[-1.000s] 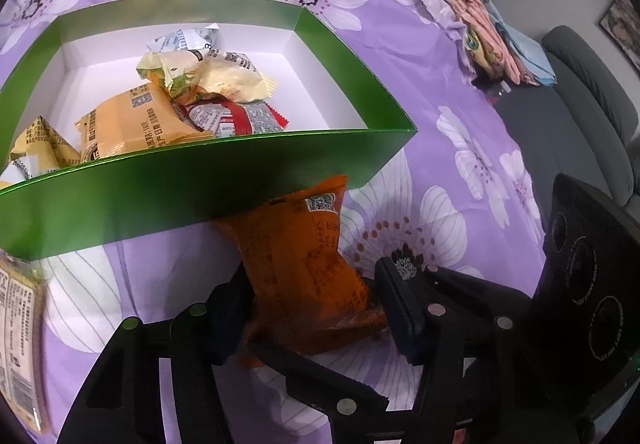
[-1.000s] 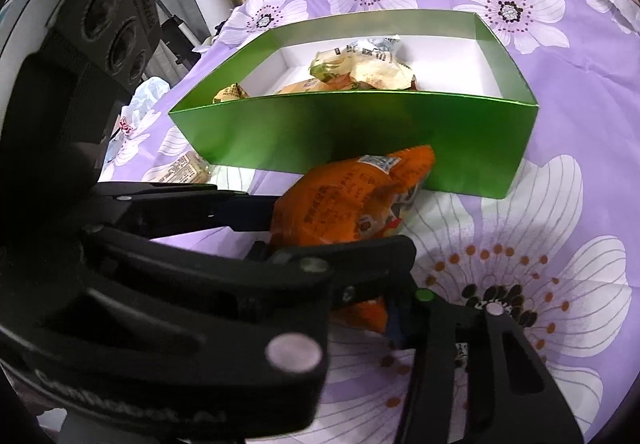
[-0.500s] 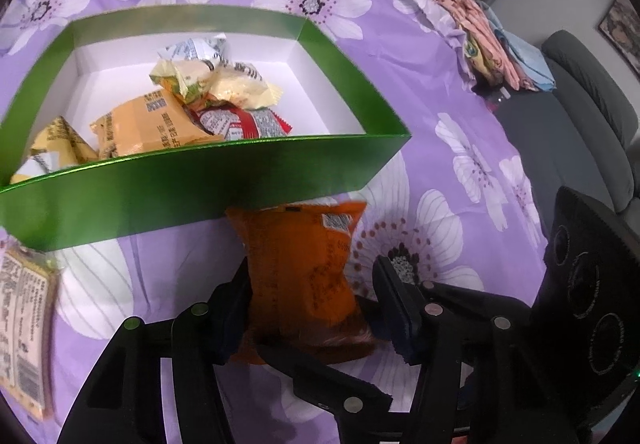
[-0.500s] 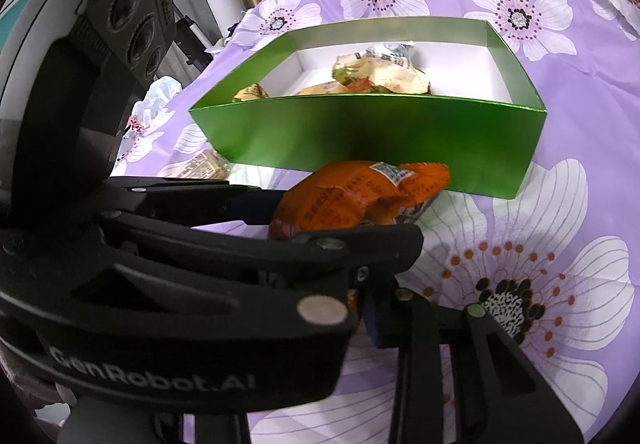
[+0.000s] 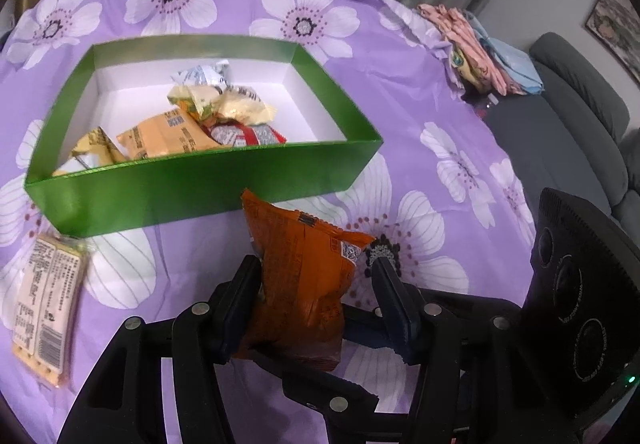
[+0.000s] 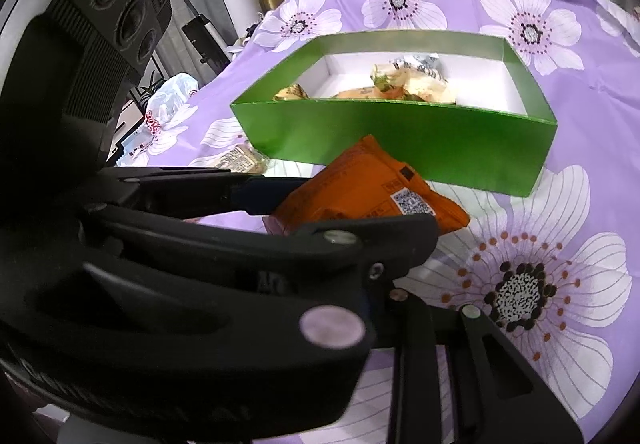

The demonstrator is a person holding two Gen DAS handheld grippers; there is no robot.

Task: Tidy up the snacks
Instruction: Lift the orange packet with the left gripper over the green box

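Left tool (image 5: 316,284) grips an orange crinkled plastic snack packet (image 5: 304,284), raised in front of the green cardboard box (image 5: 208,184).
Right tool (image 6: 372,284), its jaws closing, sits at the packet's lower end; whether it touches is hidden. A pale flat wrapped snack (image 5: 44,308) lies on the purple flowered tabletop (image 5: 440,164).

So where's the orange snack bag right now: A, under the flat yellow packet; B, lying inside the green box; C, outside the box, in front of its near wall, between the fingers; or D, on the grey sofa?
C: the orange snack bag stands up between the left gripper fingers, on the near side of the green box wall, while the flat yellow packet lies apart on the cloth.
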